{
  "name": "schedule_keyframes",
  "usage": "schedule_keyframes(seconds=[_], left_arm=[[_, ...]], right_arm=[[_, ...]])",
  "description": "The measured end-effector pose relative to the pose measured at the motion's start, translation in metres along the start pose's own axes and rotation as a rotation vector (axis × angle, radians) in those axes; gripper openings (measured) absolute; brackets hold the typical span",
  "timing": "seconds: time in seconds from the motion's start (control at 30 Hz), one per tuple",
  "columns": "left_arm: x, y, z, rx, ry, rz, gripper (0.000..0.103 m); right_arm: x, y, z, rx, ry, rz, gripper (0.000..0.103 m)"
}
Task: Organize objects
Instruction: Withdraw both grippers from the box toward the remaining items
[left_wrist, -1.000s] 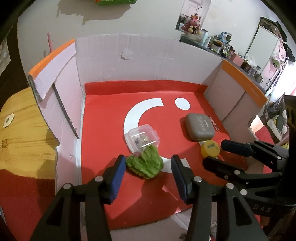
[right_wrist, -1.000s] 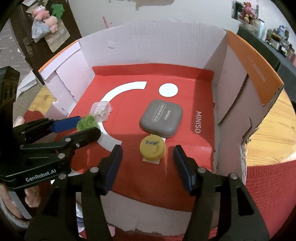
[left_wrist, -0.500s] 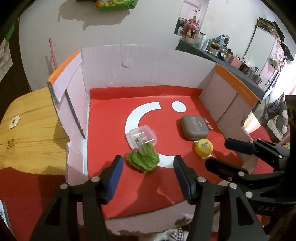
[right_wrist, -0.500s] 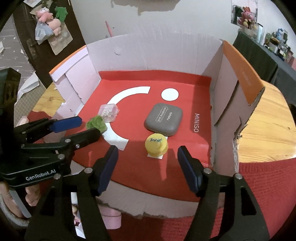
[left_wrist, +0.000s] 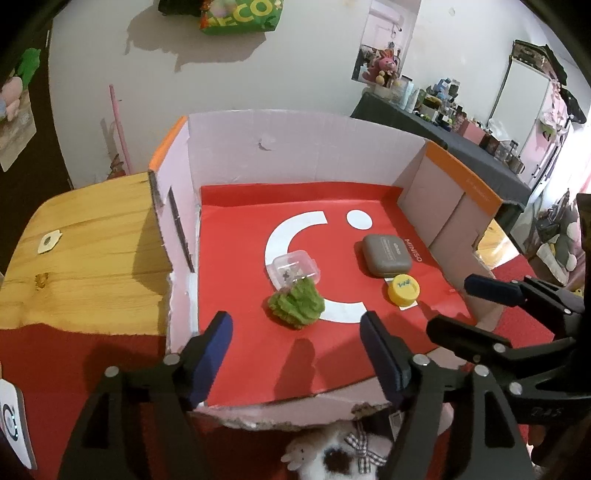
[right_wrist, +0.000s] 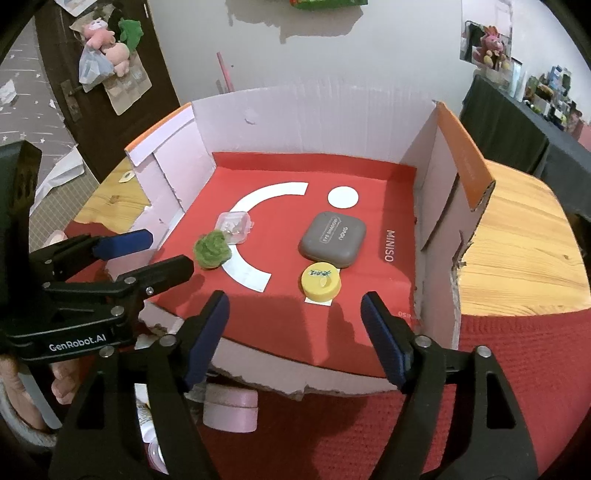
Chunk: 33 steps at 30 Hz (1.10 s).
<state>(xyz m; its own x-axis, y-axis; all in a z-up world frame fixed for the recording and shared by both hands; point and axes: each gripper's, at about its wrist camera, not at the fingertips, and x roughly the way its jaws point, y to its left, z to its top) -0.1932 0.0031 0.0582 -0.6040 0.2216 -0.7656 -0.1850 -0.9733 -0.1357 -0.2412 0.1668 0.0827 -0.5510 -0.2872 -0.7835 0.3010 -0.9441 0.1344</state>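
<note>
Now both grippers hang above near edge of cardboard box (left_wrist: 303, 147); left gripper (left_wrist: 295, 350) and right gripper (right_wrist: 293, 325) both with jaws opening, nothing between them; green fuzzy piece (left_wrist: 297, 304) touching clear plastic case (left_wrist: 295, 266) on red liner; yellow cap (right_wrist: 320, 280) just beside grey case (right_wrist: 332, 239) — four items laid inside box; step looks like release-and-clear; next move likely calls for picking another item or ending.

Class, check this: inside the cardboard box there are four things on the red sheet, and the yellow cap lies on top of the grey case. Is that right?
Not quite. The yellow cap is not on the grey case; it lies on the red sheet just in front of it. The right wrist view shows this. The rest holds: four things lie in the cardboard box.
</note>
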Motion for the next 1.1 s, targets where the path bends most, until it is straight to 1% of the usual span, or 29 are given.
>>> schedule_keyframes(seconds=[0.1,0.17,0.23,0.3,0.37,0.43,0.53,0.6,1.1], left_arm=[[-0.007,-0.001,-0.001,0.005,-0.015,0.004,0.078],[-0.011,-0.002,-0.003,0.009,-0.021,0.003,0.082],[-0.017,-0.003,-0.005,0.009,-0.036,0.01,0.089],[-0.022,-0.003,-0.006,0.01,-0.05,0.017,0.091],[-0.027,-0.004,-0.007,0.013,-0.057,0.017,0.092],[-0.031,-0.005,-0.01,0.016,-0.065,0.023,0.097],[-0.035,-0.006,-0.013,0.021,-0.073,0.034,0.097],[-0.038,-0.007,-0.016,0.024,-0.074,0.038,0.097],[-0.06,-0.007,-0.036,0.011,-0.076,0.025,0.099]], right_arm=[[-0.007,0.002,-0.002,0.002,-0.014,0.009,0.08],[-0.012,0.003,-0.003,0.004,-0.024,0.011,0.08],[-0.016,0.003,-0.004,0.006,-0.031,0.014,0.081],[-0.02,0.004,-0.005,0.008,-0.039,0.016,0.084],[-0.025,0.005,-0.007,0.009,-0.045,0.018,0.085],[-0.028,0.006,-0.01,0.008,-0.048,0.018,0.085],[-0.032,0.007,-0.013,0.008,-0.055,0.014,0.087],[-0.036,0.008,-0.016,0.007,-0.061,0.012,0.09],[-0.061,0.016,-0.035,0.005,-0.102,0.014,0.091]])
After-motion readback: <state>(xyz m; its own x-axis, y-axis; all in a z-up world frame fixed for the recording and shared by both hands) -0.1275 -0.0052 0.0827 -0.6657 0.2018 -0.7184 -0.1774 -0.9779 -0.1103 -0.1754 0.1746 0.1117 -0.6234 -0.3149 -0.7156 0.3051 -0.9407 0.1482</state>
